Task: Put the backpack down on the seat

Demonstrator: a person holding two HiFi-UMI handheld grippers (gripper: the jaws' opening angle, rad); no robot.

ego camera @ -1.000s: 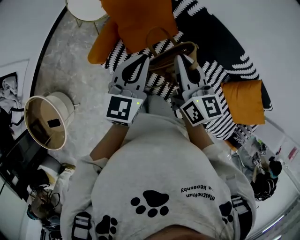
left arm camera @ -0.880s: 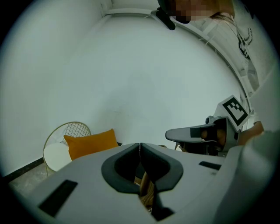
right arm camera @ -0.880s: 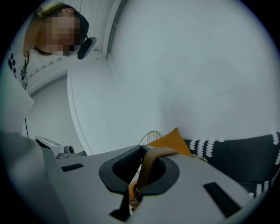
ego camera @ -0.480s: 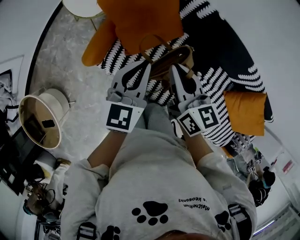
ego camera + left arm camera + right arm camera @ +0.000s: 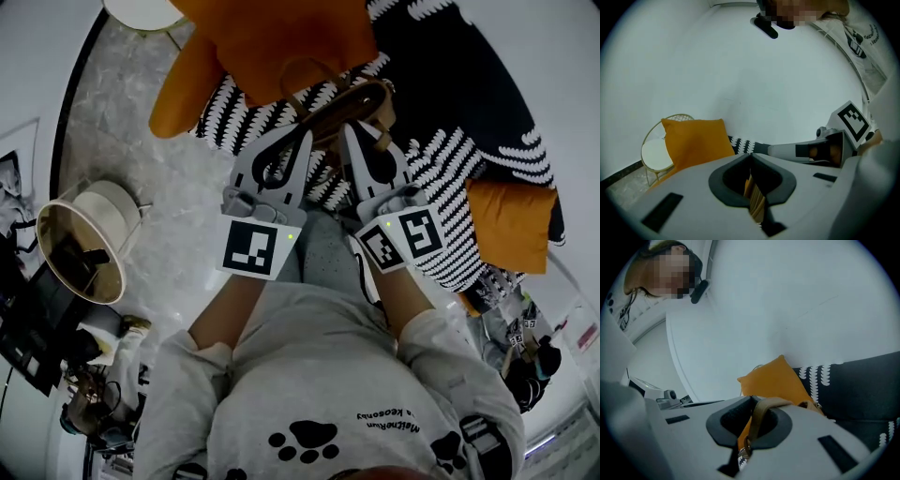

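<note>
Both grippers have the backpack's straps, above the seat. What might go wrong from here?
The right gripper is shut on a tan strap whose metal ring sits at the jaws, so it may snag on release.
The orange cushion lies just beyond the backpack, which may land against it and tip.
The left gripper pinches only a thin strap, which might slip.

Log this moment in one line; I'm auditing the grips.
left hand-held gripper: shut on strap | right hand-held gripper: shut on strap | below: patterned sofa | set-down: cannot tell
</note>
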